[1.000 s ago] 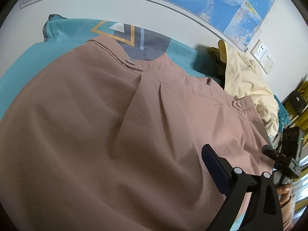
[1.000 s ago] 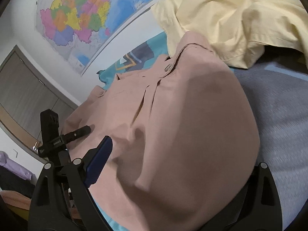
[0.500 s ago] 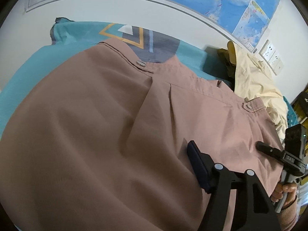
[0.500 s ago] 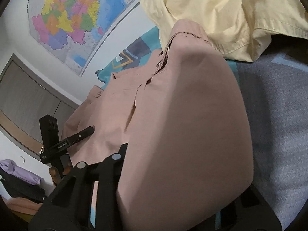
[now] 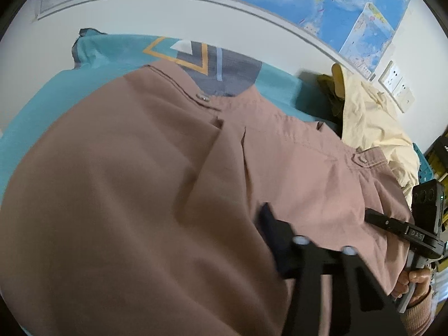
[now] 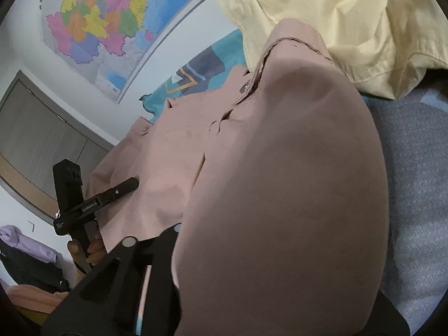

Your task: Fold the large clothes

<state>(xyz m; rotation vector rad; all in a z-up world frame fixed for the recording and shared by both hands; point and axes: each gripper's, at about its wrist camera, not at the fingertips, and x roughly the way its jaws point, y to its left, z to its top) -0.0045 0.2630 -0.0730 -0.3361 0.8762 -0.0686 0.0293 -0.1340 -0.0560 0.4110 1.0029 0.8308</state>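
Observation:
A large dusty-pink shirt (image 5: 156, 184) lies spread on a teal bedsheet (image 5: 42, 106) and also shows in the right wrist view (image 6: 173, 156). My left gripper (image 5: 263, 240) is shut on a raised fold of the pink shirt; only its right finger (image 5: 274, 238) shows, the other is under cloth. My right gripper (image 6: 179, 254) is shut on the shirt's other bottom corner, which bulges over the lens (image 6: 294, 196); only its left finger (image 6: 159, 252) shows. Each gripper appears in the other's view, the right one (image 5: 397, 229) and the left one (image 6: 109, 196), both at the shirt's hem.
A crumpled pale yellow shirt (image 5: 372, 120) lies at the shirt's right side, also in the right wrist view (image 6: 350, 19). Maps hang on the wall (image 5: 308, 8). A grey blanket (image 6: 414, 196) is at right. Wall sockets (image 5: 396, 85) and a grey wardrobe (image 6: 36, 140) stand behind.
Both grippers' jaws have closed onto the shirt's hem, and the cloth has bunched up higher in front of both lenses. The far gripper looks closer in each view.

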